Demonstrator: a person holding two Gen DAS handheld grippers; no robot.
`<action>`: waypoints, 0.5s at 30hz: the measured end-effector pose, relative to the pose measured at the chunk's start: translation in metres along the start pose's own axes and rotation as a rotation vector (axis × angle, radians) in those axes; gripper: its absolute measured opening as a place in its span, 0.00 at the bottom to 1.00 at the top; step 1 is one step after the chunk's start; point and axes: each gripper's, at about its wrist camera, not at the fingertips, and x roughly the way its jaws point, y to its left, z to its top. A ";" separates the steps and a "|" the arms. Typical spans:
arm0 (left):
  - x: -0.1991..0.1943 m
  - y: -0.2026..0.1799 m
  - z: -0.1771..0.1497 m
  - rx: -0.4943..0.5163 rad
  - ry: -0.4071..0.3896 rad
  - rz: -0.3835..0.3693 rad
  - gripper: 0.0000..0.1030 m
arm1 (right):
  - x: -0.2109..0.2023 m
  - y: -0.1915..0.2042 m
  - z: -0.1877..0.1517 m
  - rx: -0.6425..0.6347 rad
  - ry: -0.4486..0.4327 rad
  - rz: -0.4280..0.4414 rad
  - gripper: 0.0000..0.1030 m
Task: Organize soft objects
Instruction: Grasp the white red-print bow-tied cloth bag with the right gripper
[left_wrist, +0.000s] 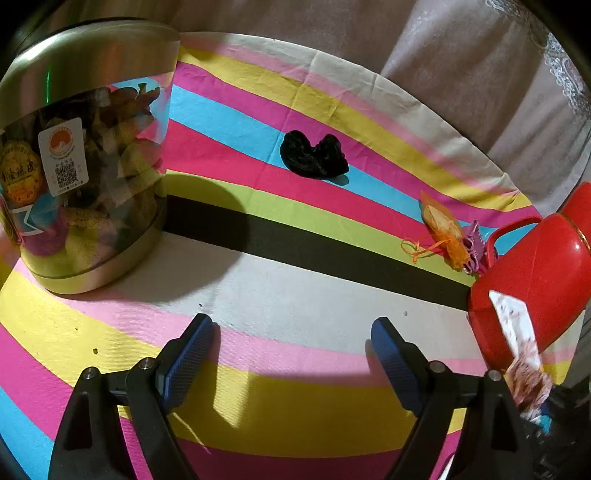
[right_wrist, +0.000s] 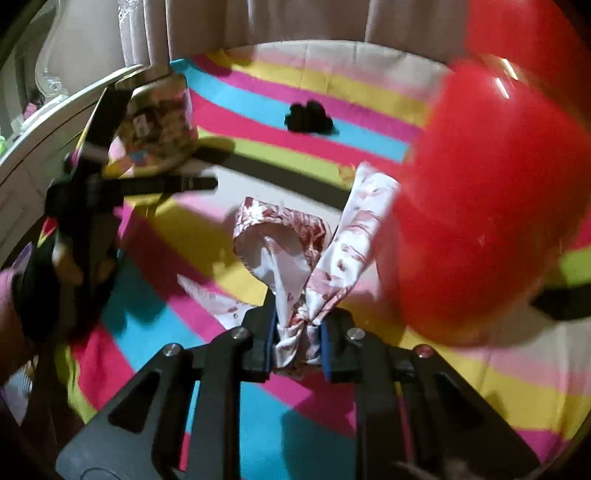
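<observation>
The right claw is pinched on a white-and-red cloth just beside the red jug. Hold tight and lift clear of the jug. The left claw waits wide open, empty.

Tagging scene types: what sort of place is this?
Likely a home room: a table under a striped cloth, curtains behind it, and household items on it, a red thermos and a jar of dried goods.
</observation>
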 end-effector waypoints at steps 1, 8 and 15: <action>0.000 0.000 0.000 0.001 0.001 0.002 0.86 | 0.003 -0.006 -0.004 0.016 0.018 -0.004 0.36; 0.001 -0.003 0.000 0.018 0.010 0.013 0.88 | 0.021 -0.009 -0.010 0.031 0.055 -0.023 0.60; 0.026 -0.034 0.011 0.135 0.125 0.153 0.96 | 0.018 -0.010 -0.016 0.016 0.032 -0.084 0.36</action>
